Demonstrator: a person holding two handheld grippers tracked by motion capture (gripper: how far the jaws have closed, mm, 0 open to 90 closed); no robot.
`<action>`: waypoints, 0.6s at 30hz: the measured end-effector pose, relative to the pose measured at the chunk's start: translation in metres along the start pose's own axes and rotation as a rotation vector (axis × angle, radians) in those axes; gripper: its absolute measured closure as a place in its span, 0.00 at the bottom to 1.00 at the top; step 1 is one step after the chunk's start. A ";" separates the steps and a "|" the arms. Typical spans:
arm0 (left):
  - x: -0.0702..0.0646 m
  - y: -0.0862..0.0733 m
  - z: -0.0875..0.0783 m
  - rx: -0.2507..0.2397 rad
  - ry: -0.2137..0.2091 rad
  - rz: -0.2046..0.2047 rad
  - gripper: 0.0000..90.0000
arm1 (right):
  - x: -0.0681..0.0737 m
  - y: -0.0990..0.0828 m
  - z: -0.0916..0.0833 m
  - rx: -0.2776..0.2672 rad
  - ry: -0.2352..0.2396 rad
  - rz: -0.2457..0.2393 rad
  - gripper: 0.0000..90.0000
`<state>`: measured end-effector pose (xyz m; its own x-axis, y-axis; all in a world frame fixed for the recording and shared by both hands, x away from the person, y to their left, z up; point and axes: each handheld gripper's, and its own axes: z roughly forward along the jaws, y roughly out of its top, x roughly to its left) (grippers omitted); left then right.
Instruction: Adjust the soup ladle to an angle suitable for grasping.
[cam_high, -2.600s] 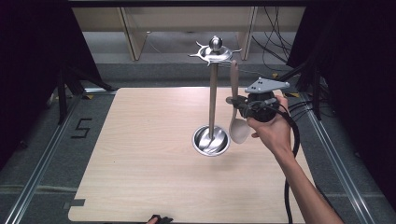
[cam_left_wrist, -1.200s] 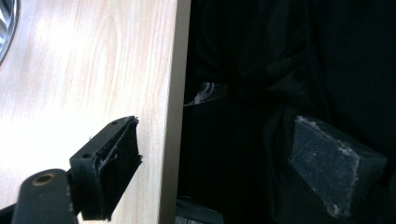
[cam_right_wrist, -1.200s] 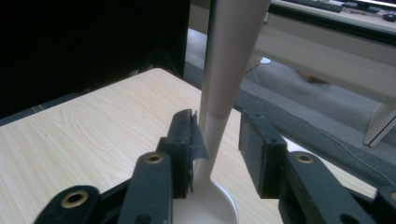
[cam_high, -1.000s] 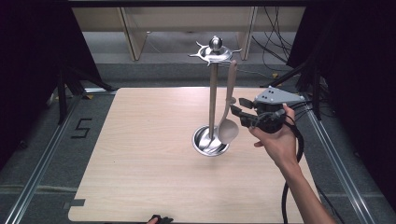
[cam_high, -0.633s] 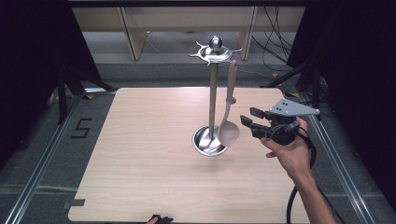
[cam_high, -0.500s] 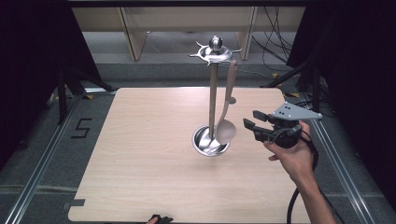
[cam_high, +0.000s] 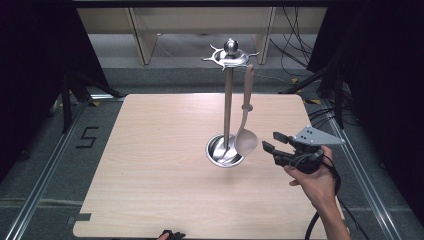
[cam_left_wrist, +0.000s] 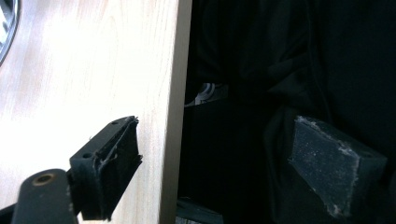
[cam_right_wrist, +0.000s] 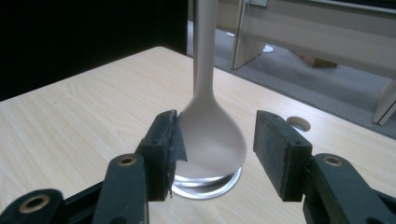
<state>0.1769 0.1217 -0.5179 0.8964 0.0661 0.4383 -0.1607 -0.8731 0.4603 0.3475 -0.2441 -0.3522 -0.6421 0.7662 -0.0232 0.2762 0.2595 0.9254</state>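
Observation:
A metal utensil stand (cam_high: 228, 105) rises from a round base (cam_high: 224, 150) at the middle of the wooden table (cam_high: 150, 150). A pale spoon (cam_high: 246, 141) hangs from the stand's top hook with its bowl down by the base. My right gripper (cam_high: 270, 141) hovers just right of the bowl, held by a hand. Its jaws have just been opening and nothing is between them. In the right gripper view the spoon (cam_right_wrist: 212, 135) and base (cam_right_wrist: 205, 184) lie beyond the gripper (cam_right_wrist: 215, 135). My left gripper (cam_left_wrist: 210, 158) stands open at the table's near edge (cam_left_wrist: 173, 93).
Wooden shelf legs (cam_high: 142, 35) stand behind the table and cables (cam_high: 295, 55) trail at the back right. A floor mark "5" (cam_high: 86, 137) lies left of the table. The tabletop has a small round hole (cam_right_wrist: 299, 122) past the stand.
My right gripper let go of the spoon, drew away to the right and down, and its jaws widened. The spoon stays hanging on the stand.

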 end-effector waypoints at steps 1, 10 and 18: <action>0.000 0.000 0.000 0.000 -0.002 -0.002 0.17 | 0.001 -0.002 0.000 0.007 -0.002 0.016 0.56; 0.001 0.000 0.000 0.004 -0.026 0.005 0.17 | 0.001 -0.025 -0.001 0.039 -0.003 0.039 0.55; 0.001 -0.001 0.000 -0.008 -0.004 -0.005 0.17 | 0.000 -0.042 0.000 0.071 -0.006 0.032 0.53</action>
<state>0.1776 0.1223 -0.5181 0.8989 0.0687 0.4327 -0.1594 -0.8688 0.4689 0.3362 -0.2554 -0.3911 -0.6282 0.7780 0.0036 0.3466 0.2757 0.8966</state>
